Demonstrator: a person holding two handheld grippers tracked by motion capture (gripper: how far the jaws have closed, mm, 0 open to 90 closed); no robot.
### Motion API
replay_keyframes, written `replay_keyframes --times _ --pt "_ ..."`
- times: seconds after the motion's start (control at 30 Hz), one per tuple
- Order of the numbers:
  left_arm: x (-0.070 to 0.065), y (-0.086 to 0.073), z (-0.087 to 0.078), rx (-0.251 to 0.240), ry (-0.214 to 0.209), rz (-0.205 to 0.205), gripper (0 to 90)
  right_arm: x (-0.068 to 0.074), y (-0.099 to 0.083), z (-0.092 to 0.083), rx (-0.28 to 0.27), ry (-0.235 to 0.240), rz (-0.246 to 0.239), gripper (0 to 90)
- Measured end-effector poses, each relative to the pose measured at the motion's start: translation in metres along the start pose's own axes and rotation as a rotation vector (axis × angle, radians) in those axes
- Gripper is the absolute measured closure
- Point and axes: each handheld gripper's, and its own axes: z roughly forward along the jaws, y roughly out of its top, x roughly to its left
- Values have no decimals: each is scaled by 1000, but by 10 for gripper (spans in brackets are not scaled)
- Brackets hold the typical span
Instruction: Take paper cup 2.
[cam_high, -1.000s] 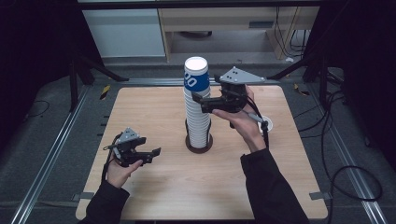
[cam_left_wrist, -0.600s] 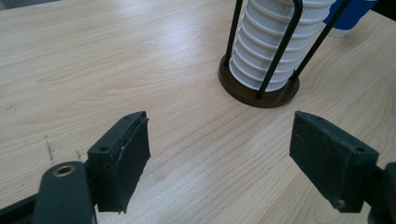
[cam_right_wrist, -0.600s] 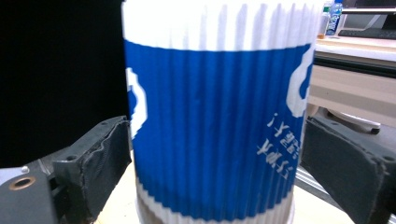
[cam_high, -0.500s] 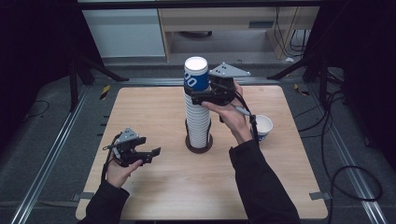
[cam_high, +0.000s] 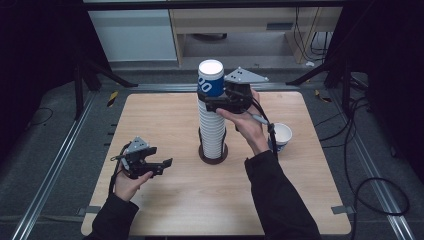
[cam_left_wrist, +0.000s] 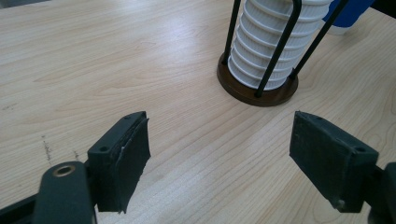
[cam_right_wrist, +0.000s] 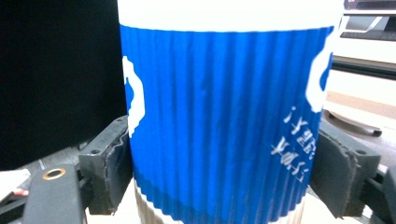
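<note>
The right gripper (cam_high: 216, 100) has its jaws closed on the top blue cup (cam_high: 210, 80); they have just been closing, and in the right gripper view the ribbed blue wall (cam_right_wrist: 219, 121) sits between the two black pads, the left pad pressed against it and the right pad touching its other side. That cup crowns the tall stack of white cups (cam_high: 212, 131) (the ribbed white rims show one under another in the left gripper view (cam_left_wrist: 268, 44)). The stack stands in a holder with a round dark base (cam_high: 213, 155) and thin black upright rods (cam_left_wrist: 284, 44), at about the middle of the worktop (cam_high: 165, 120), a little toward its far edge. The right hand (cam_high: 246, 125) reaches in from the near right side and holds its gripper level at the top of the stack.

Just beside that forearm, near the worktop's right edge, a single white cup (cam_high: 280, 136) stands upright with its mouth open to the top.

The left gripper (cam_high: 162, 165) rests low over the near left part of the worktop, well apart from the stack. Its jaws stand wide with bare wood (cam_left_wrist: 210, 154) between them, and they point toward the holder's base.
</note>
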Motion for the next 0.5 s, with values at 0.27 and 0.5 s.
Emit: replay_keyframes --times 0.27,0.5 --pt "0 0 0 -1 0 -2 197 0 11 -3 0 5 -13 192" --pt "-1 0 0 -2 0 2 197 -1 19 -5 -15 1 -11 193"
